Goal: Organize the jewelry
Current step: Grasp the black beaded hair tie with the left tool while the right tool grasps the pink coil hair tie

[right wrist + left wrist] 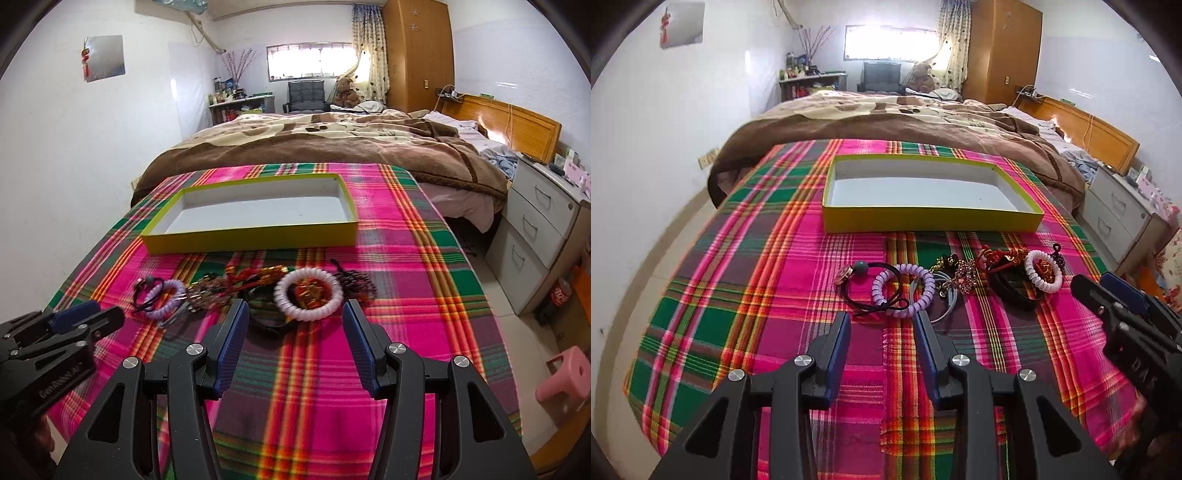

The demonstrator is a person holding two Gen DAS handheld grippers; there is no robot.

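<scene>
Here the yellow box (932, 218) sits open-topped on the plaid cloth (738, 280), and everything is placed off it. Just in front of its near wall lies the jewelry row: purple coil band (903, 291) toward the box's left end, white coil band (307, 294) toward its right, red knotted cord (999, 258) between them. The left gripper (882, 321) hovers short of the purple band, fingers moderately apart, holding nothing. The right gripper (293, 314) faces the white band, fingers wide, empty.
</scene>
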